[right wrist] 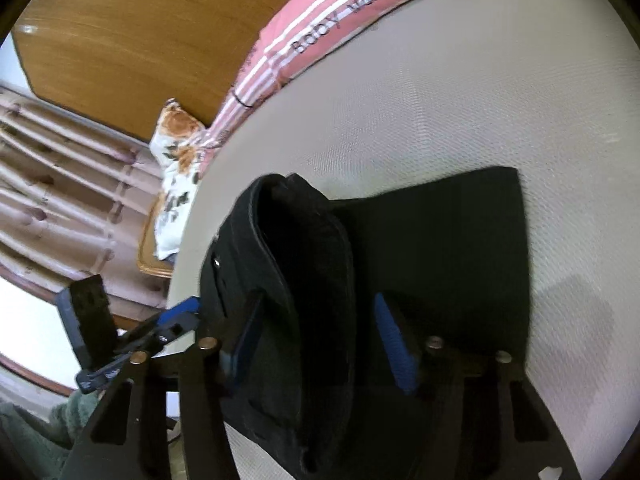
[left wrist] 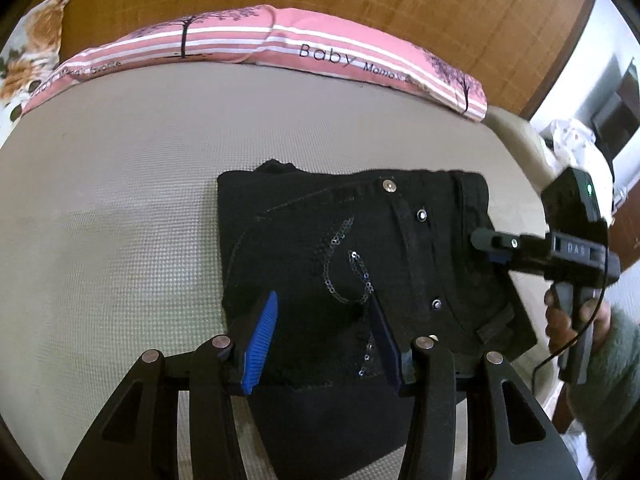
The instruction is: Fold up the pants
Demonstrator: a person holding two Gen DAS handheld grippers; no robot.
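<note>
Through the left wrist camera I see my left gripper [left wrist: 324,334] spread wide, its blue pads [left wrist: 260,344] hovering over the near edge of the folded black jeans [left wrist: 360,248], which lie on the beige mattress [left wrist: 120,200] below a pink striped pillow [left wrist: 320,48]; nothing sits between the jaws. My right gripper [left wrist: 486,242] reaches in at the waistband side. Through the right wrist camera, that gripper [right wrist: 320,344] is also wide open, straddling a raised fold of the jeans [right wrist: 304,280] without pinching it, while the left gripper [right wrist: 176,316] shows at the jeans' far edge.
</note>
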